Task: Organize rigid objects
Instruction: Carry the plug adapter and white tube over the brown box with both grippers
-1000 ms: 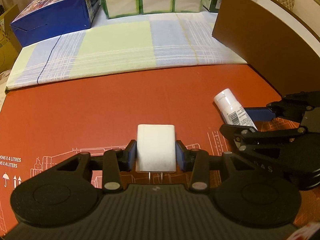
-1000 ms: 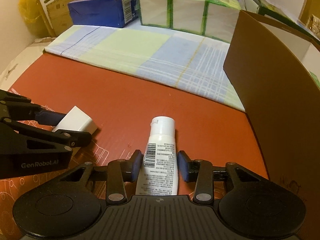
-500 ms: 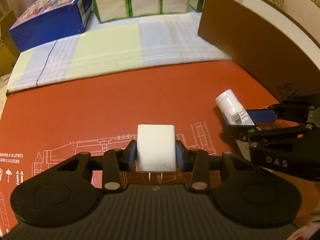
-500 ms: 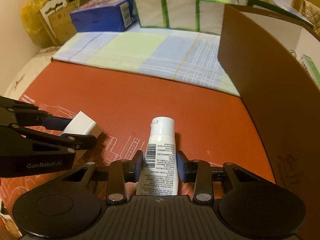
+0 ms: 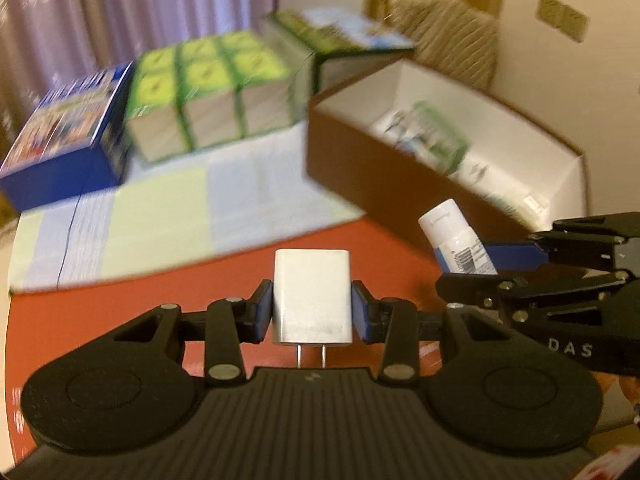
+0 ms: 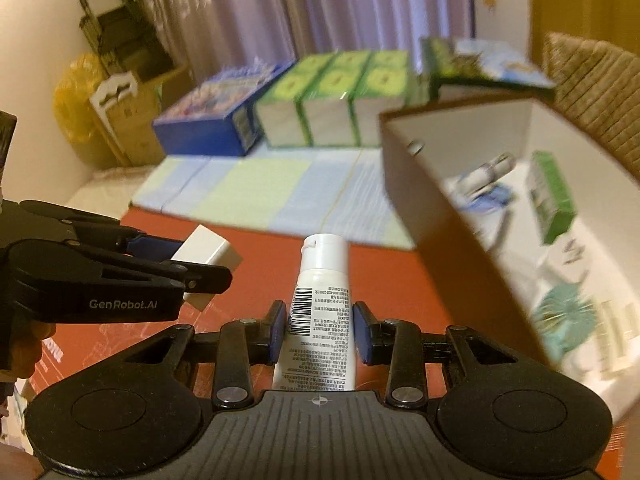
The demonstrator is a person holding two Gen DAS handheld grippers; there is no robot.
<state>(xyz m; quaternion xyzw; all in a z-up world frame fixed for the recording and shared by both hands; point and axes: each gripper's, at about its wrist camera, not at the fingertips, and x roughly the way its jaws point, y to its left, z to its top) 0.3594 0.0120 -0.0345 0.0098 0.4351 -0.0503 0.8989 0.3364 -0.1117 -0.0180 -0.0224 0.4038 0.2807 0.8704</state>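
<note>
Between my left fingers sits the white charger, a smooth, rounded plastic block with two thin metal prongs pointing back toward me; the blue pads of my left gripper press flat on its two sides. It hangs above the red cardboard sheet, matte and printed with fine white line drawings. My right gripper is clamped on the white tube, a slim, glossy, round-bodied thing with a flip cap at the far end, a barcode and small dense print down its body; the pads squeeze its middle. The two grippers are side by side, each visible in the other's view, the tube just right of the charger.

Ahead and to the right stands the open cardboard box, brown outside, white inside, straight-walled, with blurred packets lying in it. Beyond the red sheet lies a soft checked cloth in pale green and blue. On its far edge stand a blue carton and a green-wrapped pack of cartons.
</note>
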